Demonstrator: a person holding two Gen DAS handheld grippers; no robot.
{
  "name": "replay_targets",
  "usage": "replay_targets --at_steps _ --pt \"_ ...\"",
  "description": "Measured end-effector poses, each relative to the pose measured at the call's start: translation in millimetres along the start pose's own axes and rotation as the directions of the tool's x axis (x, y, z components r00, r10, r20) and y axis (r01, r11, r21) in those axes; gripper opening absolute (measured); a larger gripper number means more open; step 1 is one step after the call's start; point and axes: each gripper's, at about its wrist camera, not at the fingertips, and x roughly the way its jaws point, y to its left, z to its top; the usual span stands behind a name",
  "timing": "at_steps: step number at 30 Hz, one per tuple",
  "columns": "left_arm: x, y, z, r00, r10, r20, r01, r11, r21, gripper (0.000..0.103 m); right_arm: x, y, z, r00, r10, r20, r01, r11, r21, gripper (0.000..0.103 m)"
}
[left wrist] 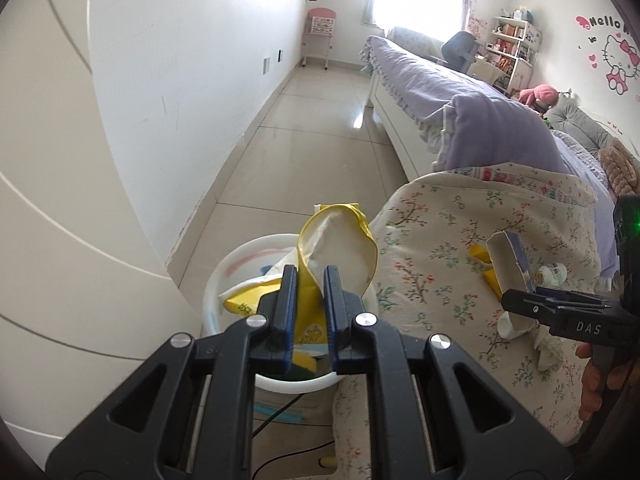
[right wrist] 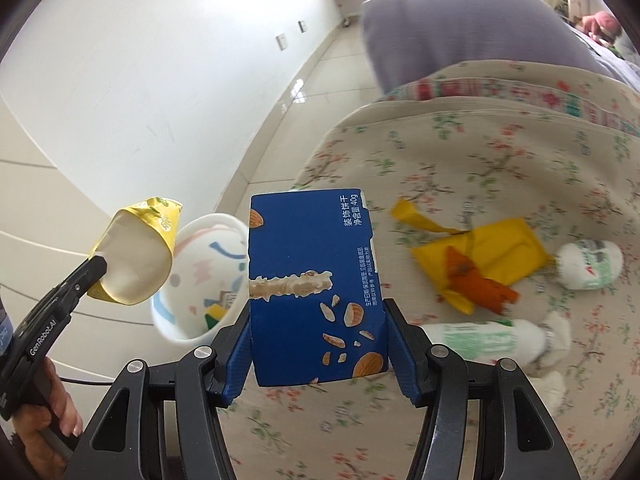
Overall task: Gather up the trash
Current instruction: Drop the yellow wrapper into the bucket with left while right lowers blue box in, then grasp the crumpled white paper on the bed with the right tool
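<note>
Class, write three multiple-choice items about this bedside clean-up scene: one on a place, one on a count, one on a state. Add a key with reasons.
1. Where is the white bin?
A. on the bed
B. on the floor beside the bed
C. on the shelf

2. How many white bottles lie on the floral cover?
A. none
B. two
C. five

3. What is the right gripper doing?
A. hanging open with nothing in it
B. gripping a bottle
C. gripping a blue snack box

Key:
1 B, the bin stands on the tiles next to the bed's edge, below the left gripper with its yellow wrapper.
2 B, one bottle lies near the yellow packets, another nearer the gripper.
3 C, both blue pads press the box's sides.
</note>
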Motion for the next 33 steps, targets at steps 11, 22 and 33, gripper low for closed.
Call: replay_targets --at_steps 11,22,33 --pt "20 39 -6 0.992 0.071 -0.106 -0.081 0.993 -0.091 0.066 37 39 1 0.998 0.057 -0.013 -0.057 0.997 -0.050 0.060" --pt "22 67 -22 0.947 0.215 -0.240 -0.242 0.966 -0.089 0.089 73 69 5 0.995 0.097 -0.034 -0.100 0.989 -0.106 0.061" --pt "17 89 -26 0.939 0.222 -0.262 -0.253 0.963 -0.093 0.093 79 79 4 0.967 0.253 -0.013 -0.253 0.965 -0.069 0.082"
